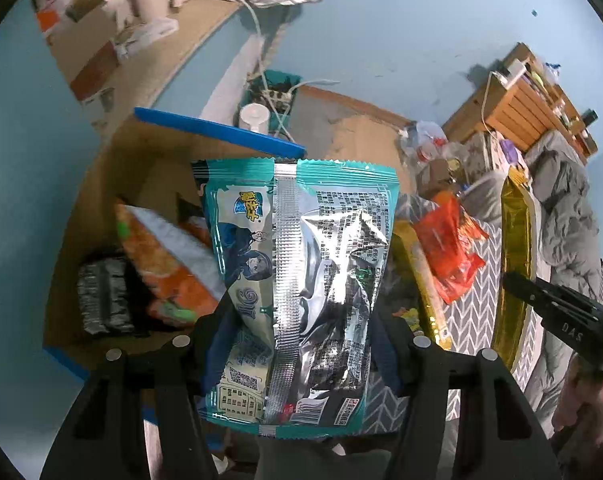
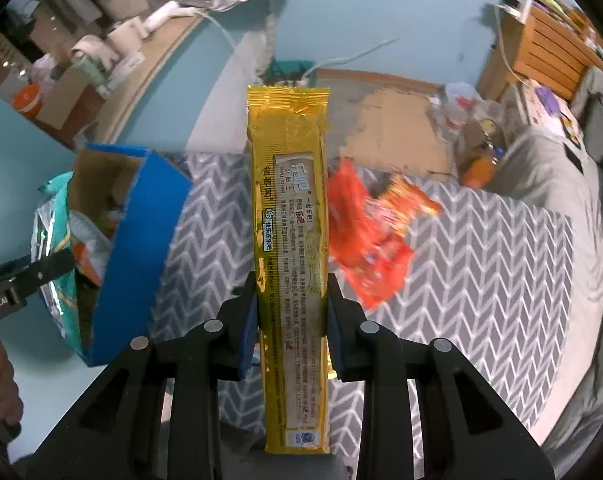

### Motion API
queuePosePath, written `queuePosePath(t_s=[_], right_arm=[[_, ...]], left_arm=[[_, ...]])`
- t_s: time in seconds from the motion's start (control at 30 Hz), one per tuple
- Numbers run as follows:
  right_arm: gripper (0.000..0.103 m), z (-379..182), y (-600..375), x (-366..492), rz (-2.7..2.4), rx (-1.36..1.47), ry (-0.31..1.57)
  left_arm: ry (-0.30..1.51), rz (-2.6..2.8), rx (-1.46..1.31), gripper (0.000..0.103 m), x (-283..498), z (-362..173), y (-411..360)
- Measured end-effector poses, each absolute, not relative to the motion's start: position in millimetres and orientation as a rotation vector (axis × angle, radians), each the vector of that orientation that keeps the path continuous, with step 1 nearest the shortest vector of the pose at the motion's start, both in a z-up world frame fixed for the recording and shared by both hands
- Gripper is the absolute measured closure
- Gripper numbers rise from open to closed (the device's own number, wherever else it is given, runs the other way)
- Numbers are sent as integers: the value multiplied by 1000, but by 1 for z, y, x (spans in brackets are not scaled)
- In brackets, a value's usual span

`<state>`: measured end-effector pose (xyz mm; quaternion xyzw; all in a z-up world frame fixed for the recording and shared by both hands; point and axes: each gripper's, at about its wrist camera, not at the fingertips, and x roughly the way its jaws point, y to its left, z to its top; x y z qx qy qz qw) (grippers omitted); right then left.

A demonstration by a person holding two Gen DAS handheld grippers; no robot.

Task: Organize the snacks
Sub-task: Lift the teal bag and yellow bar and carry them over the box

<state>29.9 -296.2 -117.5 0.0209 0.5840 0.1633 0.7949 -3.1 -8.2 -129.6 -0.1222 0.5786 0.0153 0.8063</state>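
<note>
My left gripper (image 1: 301, 316) is shut on a teal and silver snack bag (image 1: 301, 264), held upright with its back seam facing the camera, over the near edge of a blue-rimmed cardboard box (image 1: 221, 130). An orange pack (image 1: 165, 256) and a dark pack (image 1: 101, 296) lie in the box. My right gripper (image 2: 291, 292) is shut on a long gold snack pack (image 2: 289, 220), held above the chevron mat (image 2: 481, 260). The right wrist view has the box (image 2: 141, 248) at its left, with the teal bag (image 2: 53, 232) and the left gripper (image 2: 33, 272). Red packets (image 2: 365, 240) lie on the mat.
A wooden slatted crate (image 1: 521, 100) with small items stands at the far right. A grey quilt (image 1: 565, 220) borders the mat. A teal basket with a power strip and cables (image 1: 273, 96) sits behind the box, and crumpled plastic bags (image 1: 425, 140) lie on the floor.
</note>
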Motion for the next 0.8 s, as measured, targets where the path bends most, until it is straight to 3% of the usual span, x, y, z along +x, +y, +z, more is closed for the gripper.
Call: queuePosePath(t_s=[0.8], right_arm=[[75,-109,-117,59,645,-63,1246]], left_arm=[[1212,259,-375,40,-29,-135,130]])
